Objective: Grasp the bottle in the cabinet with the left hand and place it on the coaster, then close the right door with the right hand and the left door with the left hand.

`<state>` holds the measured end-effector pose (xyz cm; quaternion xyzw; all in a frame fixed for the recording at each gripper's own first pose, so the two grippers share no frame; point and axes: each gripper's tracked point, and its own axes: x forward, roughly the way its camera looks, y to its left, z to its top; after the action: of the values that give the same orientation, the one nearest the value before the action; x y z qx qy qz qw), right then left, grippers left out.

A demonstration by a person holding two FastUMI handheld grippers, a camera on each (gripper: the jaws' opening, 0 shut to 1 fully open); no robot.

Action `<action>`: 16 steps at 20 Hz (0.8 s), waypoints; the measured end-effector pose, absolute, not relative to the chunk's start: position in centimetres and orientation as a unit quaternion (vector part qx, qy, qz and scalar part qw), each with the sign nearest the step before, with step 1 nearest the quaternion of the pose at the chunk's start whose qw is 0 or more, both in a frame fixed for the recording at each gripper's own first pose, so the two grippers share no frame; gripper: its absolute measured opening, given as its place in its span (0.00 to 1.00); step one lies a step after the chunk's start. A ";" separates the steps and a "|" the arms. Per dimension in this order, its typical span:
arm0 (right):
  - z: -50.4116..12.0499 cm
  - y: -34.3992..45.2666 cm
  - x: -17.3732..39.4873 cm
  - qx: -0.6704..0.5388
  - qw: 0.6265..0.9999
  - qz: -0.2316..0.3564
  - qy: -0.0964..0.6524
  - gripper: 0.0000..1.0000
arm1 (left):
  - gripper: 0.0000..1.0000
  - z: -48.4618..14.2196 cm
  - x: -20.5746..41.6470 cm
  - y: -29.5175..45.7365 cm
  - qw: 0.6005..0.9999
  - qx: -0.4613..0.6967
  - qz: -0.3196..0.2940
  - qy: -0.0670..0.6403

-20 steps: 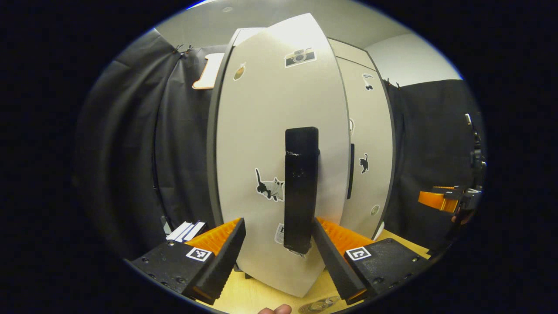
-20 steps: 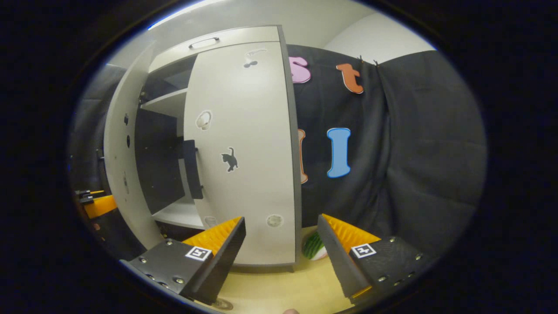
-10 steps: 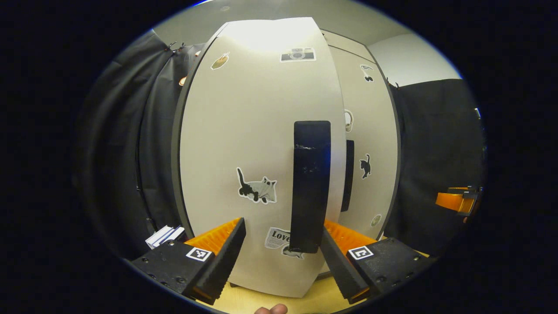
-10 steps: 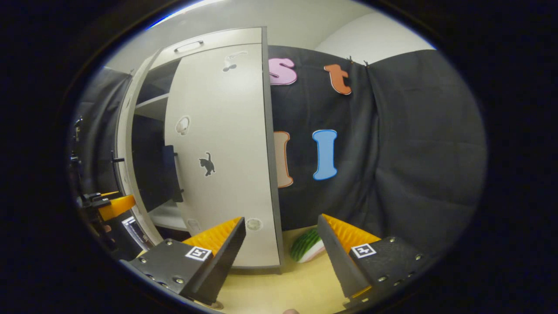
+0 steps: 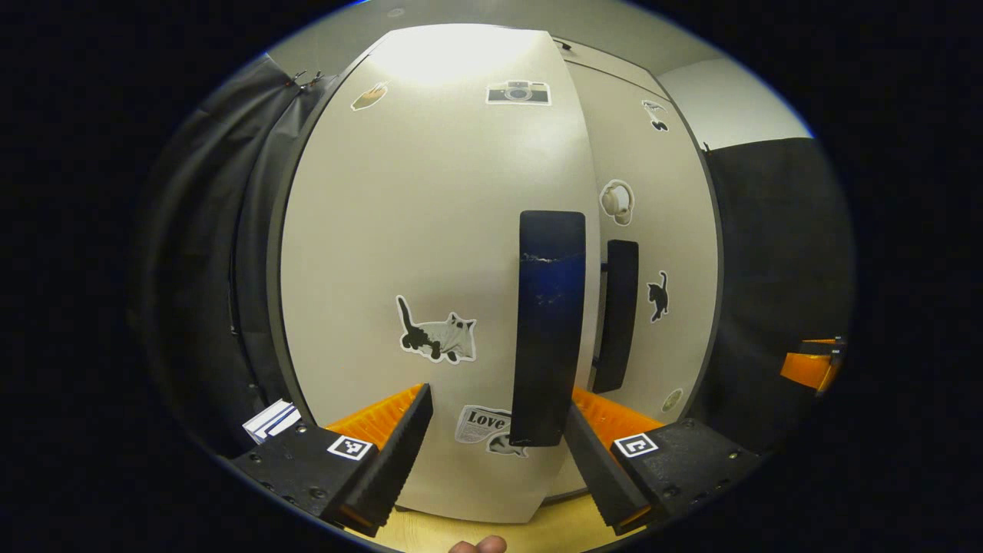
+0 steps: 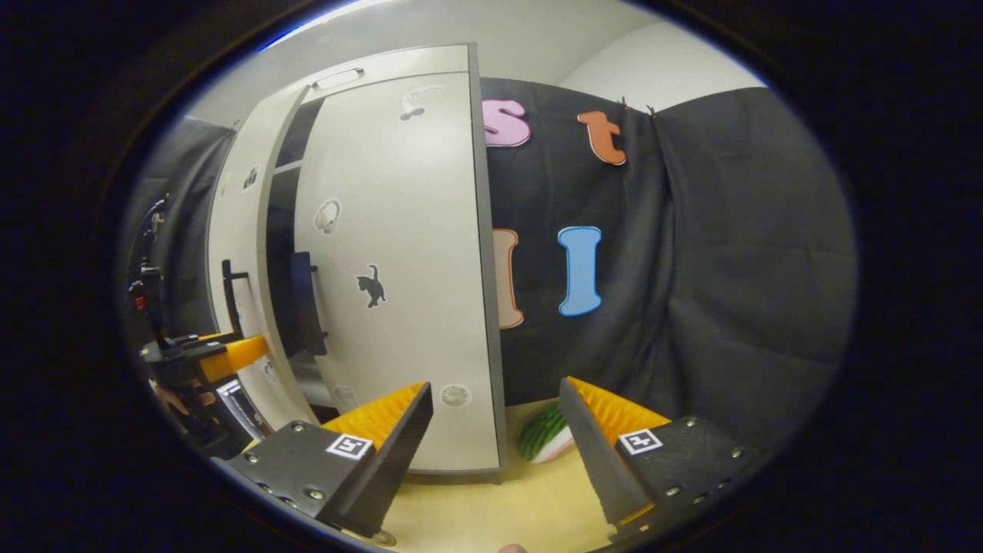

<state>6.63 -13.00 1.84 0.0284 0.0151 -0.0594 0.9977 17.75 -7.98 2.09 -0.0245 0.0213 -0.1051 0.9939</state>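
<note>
The white cabinet's left door (image 5: 430, 230) stands close in front of my left gripper (image 5: 495, 430), almost flush with the right door (image 5: 653, 253). My left gripper is open. The left door's black handle (image 5: 549, 322) hangs between its fingers, close against the right finger (image 5: 595, 461). The right door's handle (image 5: 618, 315) is just beyond. In the right gripper view my right gripper (image 6: 495, 430) is open and holds nothing, back from the right door (image 6: 407, 292). A narrow dark gap remains between that door and the left door (image 6: 234, 253), where the left gripper (image 6: 223, 355) shows.
A watermelon-slice object (image 6: 541, 439) lies on the wooden table (image 6: 491, 507) by the cabinet's right corner. White cards (image 5: 270, 418) sit left of the cabinet. The other gripper (image 5: 810, 367) shows at the far right. A fingertip (image 5: 480, 545) shows at the bottom edge.
The left door has swung inward with my left gripper, and the gap to the right door has narrowed to a slit. My right gripper has barely shifted and stays open.
</note>
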 end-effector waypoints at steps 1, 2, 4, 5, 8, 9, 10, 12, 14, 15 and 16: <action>1.8 -12.8 6.7 0.026 0.998 -0.058 0.016 1.00 | 0.99 2.1 18.0 -8.1 0.994 -0.026 -0.104 0.020; 1.6 -12.6 6.7 0.025 0.998 -0.056 0.018 1.00 | 0.99 2.2 18.3 -8.2 0.994 -0.026 -0.102 0.019; 1.4 -12.1 6.8 0.026 0.998 -0.051 0.022 1.00 | 0.98 2.2 18.9 -8.3 0.995 -0.026 -0.100 0.017; 1.3 -12.0 6.8 0.025 0.998 -0.049 0.023 1.00 | 0.98 2.2 19.2 -8.4 0.995 -0.025 -0.097 0.017; 1.0 -11.6 6.8 0.027 0.998 -0.044 0.026 1.00 | 0.99 2.3 19.7 -8.3 0.996 -0.018 -0.086 0.016; 0.9 -11.5 6.8 0.028 0.998 -0.044 0.027 1.00 | 0.99 2.2 19.9 -8.5 0.996 -0.017 -0.083 0.015; 0.8 -11.3 6.7 0.028 0.998 -0.043 0.029 1.00 | 0.99 2.3 19.9 -8.5 0.997 -0.016 -0.079 0.013; 0.5 -11.1 6.5 0.031 0.998 -0.040 0.032 1.00 | 0.99 2.3 19.9 -8.3 0.997 -0.016 -0.069 0.015; 0.2 -10.7 6.3 0.033 0.998 -0.036 0.035 1.00 | 0.99 2.3 19.7 -8.2 0.998 -0.014 -0.059 0.016; 0.3 -10.7 6.1 0.033 0.998 -0.036 0.035 1.00 | 0.99 2.3 19.8 -8.2 0.998 -0.013 -0.055 0.016; 0.3 -10.7 5.9 0.033 0.998 -0.036 0.035 1.00 | 0.99 2.3 19.8 -8.1 0.998 -0.010 -0.052 0.016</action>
<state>5.88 -10.73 0.26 0.0331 0.0346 -0.0359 0.9982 19.77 -8.14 2.27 -0.0101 0.0159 -0.0521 0.9985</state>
